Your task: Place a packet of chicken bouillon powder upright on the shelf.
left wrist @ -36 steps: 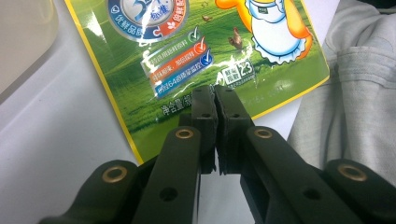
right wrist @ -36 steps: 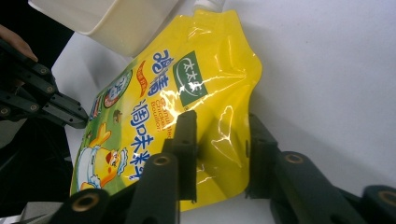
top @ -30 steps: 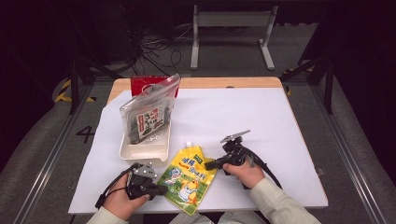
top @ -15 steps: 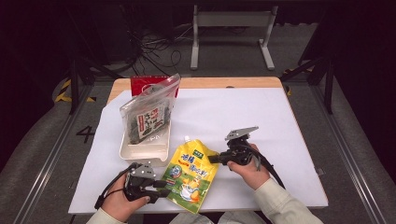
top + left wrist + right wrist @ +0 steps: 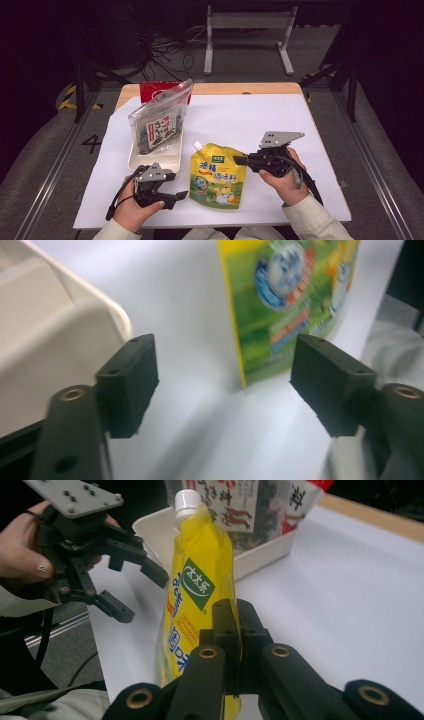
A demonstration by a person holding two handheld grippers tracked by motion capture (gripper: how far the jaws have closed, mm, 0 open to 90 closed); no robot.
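One yellow pouch hangs pinched in the right gripper.

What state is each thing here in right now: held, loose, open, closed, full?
Yellow spout pouch: white cap on, lifted upright, pinched at its edge by the right gripper.
Right gripper: shut on the pouch.
Left gripper: jaws apart, just opened, gripping nothing.
Cream tray: on the table, holding a bag.
Clear seaweed bag: standing in the tray.
Red box: behind the bag.

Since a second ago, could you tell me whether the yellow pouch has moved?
Yes: the yellow pouch has lifted toward the white tray, pinched by the right gripper.
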